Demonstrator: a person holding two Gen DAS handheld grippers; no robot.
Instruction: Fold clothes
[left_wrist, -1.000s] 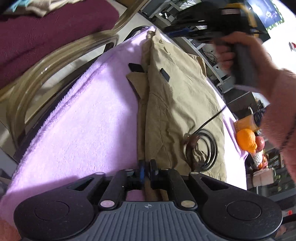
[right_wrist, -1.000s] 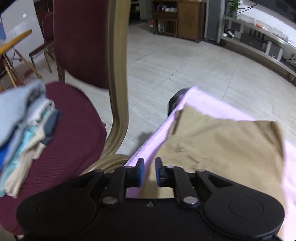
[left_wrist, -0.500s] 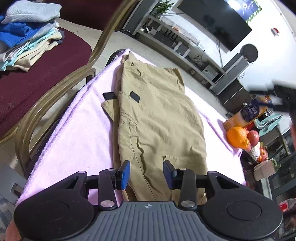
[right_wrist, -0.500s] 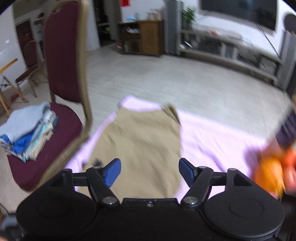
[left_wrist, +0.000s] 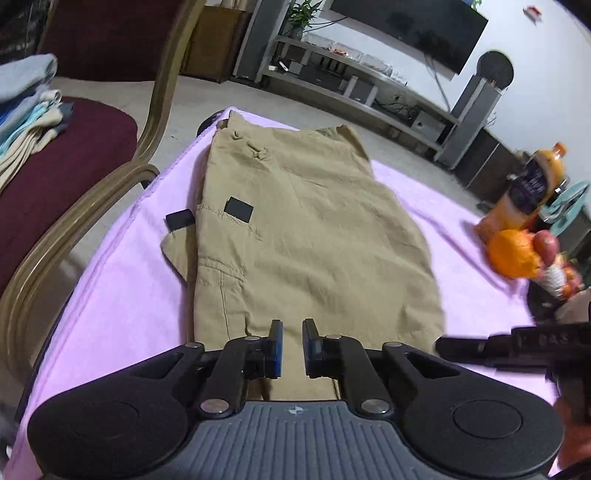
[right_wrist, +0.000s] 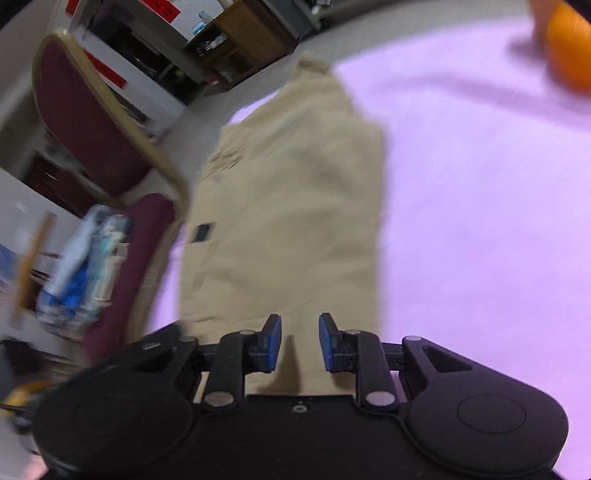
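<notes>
Khaki trousers (left_wrist: 310, 236) lie folded lengthwise on a lilac towel (left_wrist: 118, 295) over the table, waistband at the far end. My left gripper (left_wrist: 292, 345) hovers over the near end of the trousers, jaws a small gap apart and empty. My right gripper (right_wrist: 300, 341) is also over the near end of the trousers (right_wrist: 288, 206), open with nothing between the pads. The right view is motion-blurred. The right tool's body (left_wrist: 517, 349) shows at the right edge of the left wrist view.
A maroon chair with a gold frame (left_wrist: 155, 122) stands left of the table and holds a stack of folded clothes (left_wrist: 26, 122). An orange (left_wrist: 513, 253), other fruit and a juice bottle (left_wrist: 528, 188) stand at the table's right edge.
Both grippers let go of the trousers and opened. Both then swung back toward the near end of the trousers, and the jaws have narrowed since half a second ago.
</notes>
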